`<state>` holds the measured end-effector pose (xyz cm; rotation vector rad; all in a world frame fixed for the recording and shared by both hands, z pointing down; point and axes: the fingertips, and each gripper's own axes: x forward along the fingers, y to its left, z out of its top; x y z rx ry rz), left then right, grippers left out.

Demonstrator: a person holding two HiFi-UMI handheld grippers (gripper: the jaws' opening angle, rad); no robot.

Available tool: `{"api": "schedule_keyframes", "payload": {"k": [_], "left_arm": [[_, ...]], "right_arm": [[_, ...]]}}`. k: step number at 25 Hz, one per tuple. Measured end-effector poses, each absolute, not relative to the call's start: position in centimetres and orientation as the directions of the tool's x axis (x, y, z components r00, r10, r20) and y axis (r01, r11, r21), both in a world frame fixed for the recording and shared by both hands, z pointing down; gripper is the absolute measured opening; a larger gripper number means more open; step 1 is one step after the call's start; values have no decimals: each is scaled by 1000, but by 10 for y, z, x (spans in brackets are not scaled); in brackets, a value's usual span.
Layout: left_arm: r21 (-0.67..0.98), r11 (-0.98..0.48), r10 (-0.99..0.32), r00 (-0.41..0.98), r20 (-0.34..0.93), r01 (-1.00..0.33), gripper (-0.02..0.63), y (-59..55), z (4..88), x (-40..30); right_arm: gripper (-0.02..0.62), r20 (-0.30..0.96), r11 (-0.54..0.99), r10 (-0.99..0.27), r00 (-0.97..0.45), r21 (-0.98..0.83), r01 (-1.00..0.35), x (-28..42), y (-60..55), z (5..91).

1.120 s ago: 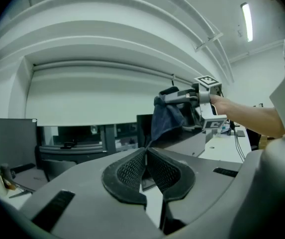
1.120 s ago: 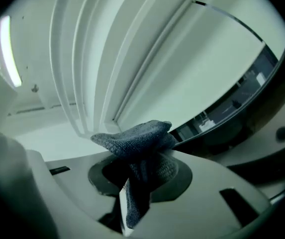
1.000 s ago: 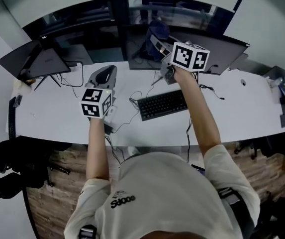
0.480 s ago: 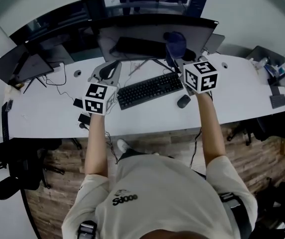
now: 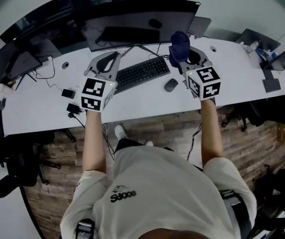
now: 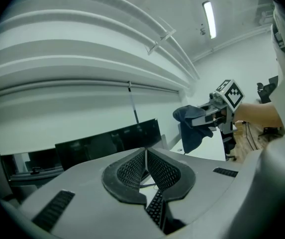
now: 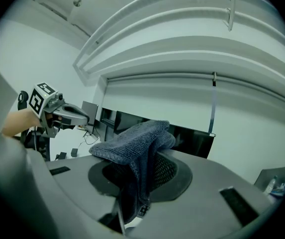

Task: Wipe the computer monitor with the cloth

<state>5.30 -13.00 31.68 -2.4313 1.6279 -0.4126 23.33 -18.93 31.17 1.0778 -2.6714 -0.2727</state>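
A wide dark monitor (image 5: 137, 26) stands at the back of the white desk (image 5: 43, 111). In front of it lie a black keyboard (image 5: 142, 72) and a mouse (image 5: 170, 85). My right gripper (image 5: 186, 58) is shut on a dark blue cloth (image 5: 179, 45), held above the desk right of the keyboard and short of the screen. In the right gripper view the cloth (image 7: 137, 151) drapes over the jaws and hides their tips. My left gripper (image 5: 111, 57) hovers left of the keyboard, and in its own view its jaws (image 6: 145, 153) are pressed together with nothing between them. The cloth (image 6: 191, 126) also shows there.
Other dark screens (image 5: 13, 63) stand at the far left. Cables and small black adapters (image 5: 68, 93) lie on the desk's left part. Devices (image 5: 271, 59) sit at the far right. A black chair (image 5: 8, 158) stands on the wooden floor to my left.
Both grippers have drawn back from the screen toward the desk's near side. The right one, still holding the cloth, has come down and away from the monitor.
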Motion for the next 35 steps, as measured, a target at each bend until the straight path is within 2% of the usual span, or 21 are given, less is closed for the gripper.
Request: {"api": "schedule_keyframes", "payload": {"k": [14,35], "left_arm": [[-338,-380,-924,370,97,-861,29,-84,303,82],[-340,-372,-928,358,104,-864,29,-85,298,93]], "right_arm": [[74,132,773,-606,-784,331,-542,236,-126,296],[74,127,801,-567,-814,313,-510,236,-132,302]]}}
